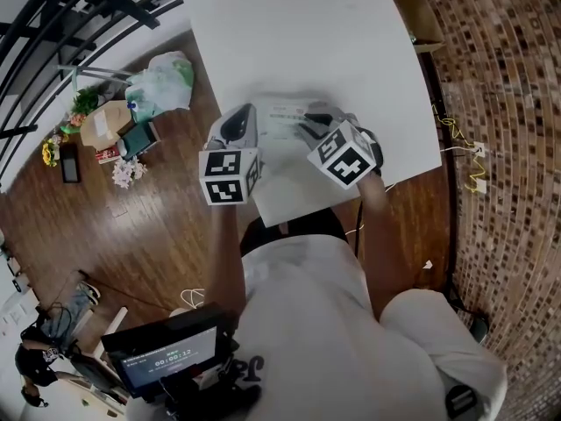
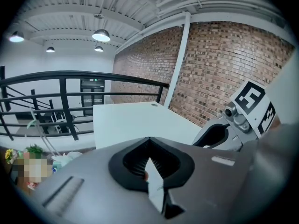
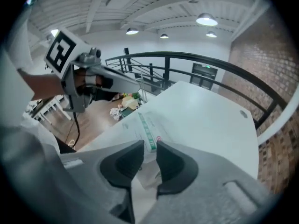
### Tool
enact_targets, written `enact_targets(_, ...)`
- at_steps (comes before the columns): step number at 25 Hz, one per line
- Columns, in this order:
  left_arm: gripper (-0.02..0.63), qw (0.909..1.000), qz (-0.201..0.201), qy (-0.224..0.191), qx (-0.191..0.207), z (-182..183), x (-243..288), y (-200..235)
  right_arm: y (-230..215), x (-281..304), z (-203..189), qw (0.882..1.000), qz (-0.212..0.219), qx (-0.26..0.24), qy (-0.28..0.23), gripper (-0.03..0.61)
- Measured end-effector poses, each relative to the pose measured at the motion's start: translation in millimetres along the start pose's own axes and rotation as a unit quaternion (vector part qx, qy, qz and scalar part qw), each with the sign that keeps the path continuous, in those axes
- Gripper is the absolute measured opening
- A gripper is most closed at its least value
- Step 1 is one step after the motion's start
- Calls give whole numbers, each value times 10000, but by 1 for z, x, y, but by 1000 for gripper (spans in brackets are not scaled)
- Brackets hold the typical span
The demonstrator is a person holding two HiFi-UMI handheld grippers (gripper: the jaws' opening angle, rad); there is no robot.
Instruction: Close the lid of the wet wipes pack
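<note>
The wet wipes pack [image 1: 282,117], white with a green stripe, is held between my two grippers near the front edge of the white table [image 1: 307,33]. My left gripper [image 1: 252,119] is shut on a thin white edge of the pack [image 2: 156,185]. In the left gripper view its jaws [image 2: 150,164] pinch that edge. My right gripper [image 1: 308,124] takes the pack's other end. In the right gripper view the pack [image 3: 147,125] runs out from between the narrowly set jaws of the right gripper [image 3: 149,155]. Whether the lid is up or down I cannot tell.
The table's front edge lies just below the grippers, at the person's body. Left of the table, on the wooden floor, stand a plastic bag [image 1: 162,77], a cardboard box [image 1: 105,123] and flowers. A black railing [image 3: 196,59] and a brick wall [image 2: 219,64] lie beyond.
</note>
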State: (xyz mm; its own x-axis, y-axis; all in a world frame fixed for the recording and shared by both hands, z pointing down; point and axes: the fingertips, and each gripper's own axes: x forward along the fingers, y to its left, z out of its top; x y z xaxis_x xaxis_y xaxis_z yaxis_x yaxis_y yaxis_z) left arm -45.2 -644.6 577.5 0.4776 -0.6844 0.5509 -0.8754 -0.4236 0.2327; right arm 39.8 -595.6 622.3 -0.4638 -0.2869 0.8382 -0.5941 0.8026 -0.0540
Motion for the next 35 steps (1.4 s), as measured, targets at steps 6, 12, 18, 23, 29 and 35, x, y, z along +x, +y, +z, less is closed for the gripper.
enact_targets(6, 17, 9999, -46, 101, 5, -8, -1, -5, 9, 6, -10, 9979, 55, -568, 302, 71)
enact_targets(12, 17, 9940, -771, 736, 229, -27, 8, -39, 15, 19, -22, 9983, 179, -423, 346, 66)
enact_targets(18, 17, 9825, -1002, 1544, 283, -59, 17, -64, 15, 21, -24, 9993, 136, -263, 226, 66)
enact_targets(23, 17, 9761, -1008, 1908, 275, -77, 26, -72, 16, 20, -22, 9996, 102, -227, 150, 66)
enact_targets(29, 17, 9730, -882, 2113, 294, -88, 37, -77, 13, 9, -28, 9999, 104, -96, 32, 66)
enact_targets(35, 17, 9706, -685, 2297, 223, -95, 45, -73, 5, -1, -27, 9989, 109, 337, -307, 66)
